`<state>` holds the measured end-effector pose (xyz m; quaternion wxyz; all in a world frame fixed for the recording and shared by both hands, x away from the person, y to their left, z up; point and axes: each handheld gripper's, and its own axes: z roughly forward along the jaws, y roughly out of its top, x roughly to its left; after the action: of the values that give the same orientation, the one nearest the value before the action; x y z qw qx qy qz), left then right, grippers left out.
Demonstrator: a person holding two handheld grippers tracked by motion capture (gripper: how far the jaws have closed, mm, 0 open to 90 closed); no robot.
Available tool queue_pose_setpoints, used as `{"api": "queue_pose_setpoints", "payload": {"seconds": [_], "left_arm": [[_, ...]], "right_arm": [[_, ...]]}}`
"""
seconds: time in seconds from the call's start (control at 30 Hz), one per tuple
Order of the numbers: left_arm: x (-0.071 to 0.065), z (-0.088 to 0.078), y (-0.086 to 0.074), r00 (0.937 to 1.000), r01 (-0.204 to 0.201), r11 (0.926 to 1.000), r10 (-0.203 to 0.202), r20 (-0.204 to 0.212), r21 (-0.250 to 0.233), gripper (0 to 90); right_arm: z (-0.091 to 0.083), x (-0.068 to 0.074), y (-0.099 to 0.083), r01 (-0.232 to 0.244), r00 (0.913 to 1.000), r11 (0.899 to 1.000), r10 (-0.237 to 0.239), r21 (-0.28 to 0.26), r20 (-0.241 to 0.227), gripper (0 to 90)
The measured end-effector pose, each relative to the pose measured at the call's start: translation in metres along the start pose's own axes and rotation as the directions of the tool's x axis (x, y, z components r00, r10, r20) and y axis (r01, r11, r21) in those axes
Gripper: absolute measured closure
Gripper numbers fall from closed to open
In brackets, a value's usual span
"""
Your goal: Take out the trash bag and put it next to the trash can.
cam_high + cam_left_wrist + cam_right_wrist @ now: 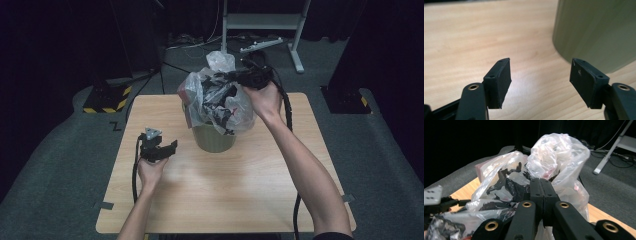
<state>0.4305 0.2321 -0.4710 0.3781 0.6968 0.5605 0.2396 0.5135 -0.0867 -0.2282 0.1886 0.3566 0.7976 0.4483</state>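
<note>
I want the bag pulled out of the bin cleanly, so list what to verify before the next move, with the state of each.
1. Right gripper shut on the plastic bag: ok, the jaws are pressed together with film around them.
2. Bag lifted above the green bin: ok, it bulges over the rim.
3. Bag free of the bin: cannot tell, its lower part hangs over the rim.
4. Left gripper ready to steady the bin: not ok, the jaws are open and apart from the bin.
5. Bin upright on the table: ok.
6. Bag untorn: cannot tell.
</note>
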Motion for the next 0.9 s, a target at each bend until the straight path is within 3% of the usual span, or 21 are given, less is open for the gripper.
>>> {"api": "queue_pose_setpoints", "payload": {"seconds": [0.2, 0.27, 0.57, 0.9], "left_arm": [[0.000, 0.014, -0.012, 0.9998, 0.002, 0.9995, -0.001, -0.021, 0.030, 33.0], [0.002, 0.020, -0.016, 0.9996, 0.017, 0.9983, -0.015, -0.024, 0.056, 32.0], [0.009, 0.033, -0.032, 0.9982, 0.050, 0.9955, -0.047, -0.036, 0.080, 32.3], [0.006, 0.040, -0.035, 0.9988, 0.017, 0.9958, -0.012, -0.047, 0.090, 31.7]], "right_arm": [[-0.013, -0.008, -0.002, 0.005, 0.9996, 1.000, -0.005, -0.006, 0.029, 89.9], [-0.017, -0.011, -0.003, 0.005, 0.9992, 1.000, -0.005, 0.000, 0.040, 89.9], [-0.037, -0.024, -0.008, -0.004, 0.9983, 1.000, 0.006, -0.027, 0.058, 89.9], [-0.056, -0.044, -0.018, -0.026, 0.9953, 0.999, 0.030, -0.041, 0.092, 89.8]]}}
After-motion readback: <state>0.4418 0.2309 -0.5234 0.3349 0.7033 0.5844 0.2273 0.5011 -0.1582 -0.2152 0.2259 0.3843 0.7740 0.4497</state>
